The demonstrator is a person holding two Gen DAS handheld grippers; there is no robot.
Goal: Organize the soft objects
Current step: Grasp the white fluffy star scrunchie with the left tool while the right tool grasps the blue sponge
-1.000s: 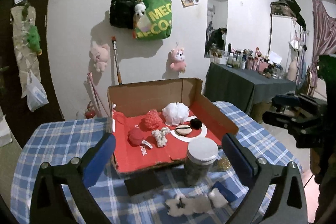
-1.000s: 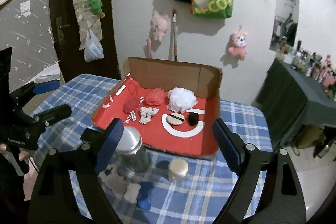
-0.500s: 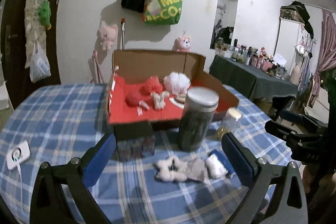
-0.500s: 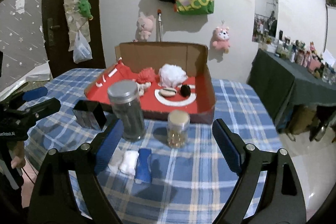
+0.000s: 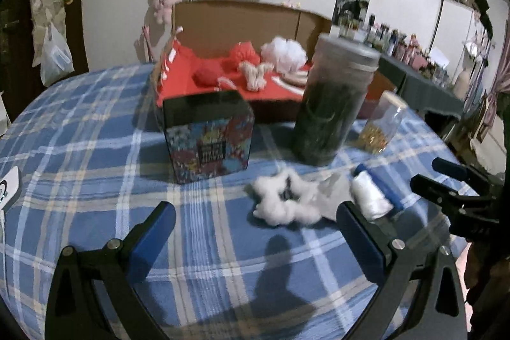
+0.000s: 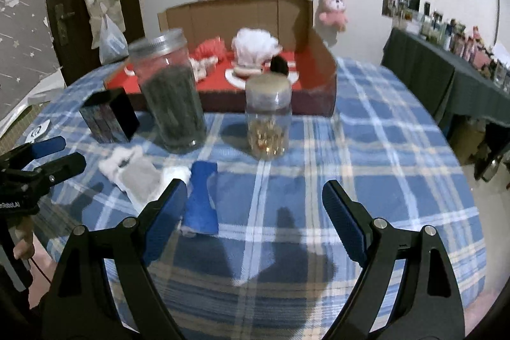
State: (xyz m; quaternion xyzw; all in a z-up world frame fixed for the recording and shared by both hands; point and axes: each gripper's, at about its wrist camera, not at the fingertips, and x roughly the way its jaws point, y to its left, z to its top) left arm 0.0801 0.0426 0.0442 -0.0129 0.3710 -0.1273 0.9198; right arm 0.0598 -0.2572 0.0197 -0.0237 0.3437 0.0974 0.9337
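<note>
Hovering low over the blue plaid tablecloth (image 5: 95, 123), the left gripper (image 5: 255, 231) shows both blue-padded jaws spread wide with nothing between them, only bare cloth and shadow in the gap. Beyond its left jaw stands a small patterned box (image 5: 208, 137), dark on top, just in front of the open cardboard tray (image 5: 236, 18) with the red lining, where a red pouf, a knotted rope piece and a white mesh pouf (image 5: 283, 53) sit together. Straight ahead of the gap, a little toward the right jaw, lies a fluffy white scrunchie (image 5: 280, 203) flat on the cloth, touching a grey pad (image 5: 331, 190) beside it. Right at the tip of the right jaw rests a white roll (image 5: 369, 196) against a blue cloth (image 5: 387, 191). Behind those soft pieces rises the tall dark-filled jar (image 5: 331, 104), and further right the small jar (image 5: 381, 126) with golden bits. Over to the right gripper (image 6: 254, 209): jaws wide apart too, empty, only plaid cloth between them. The blue cloth lies just inside its left jaw, touching the white roll, with the grey pad and scrunchie further left, outside that jaw. Ahead of the gap stands the small jar, the tall jar off toward the left jaw.
</note>
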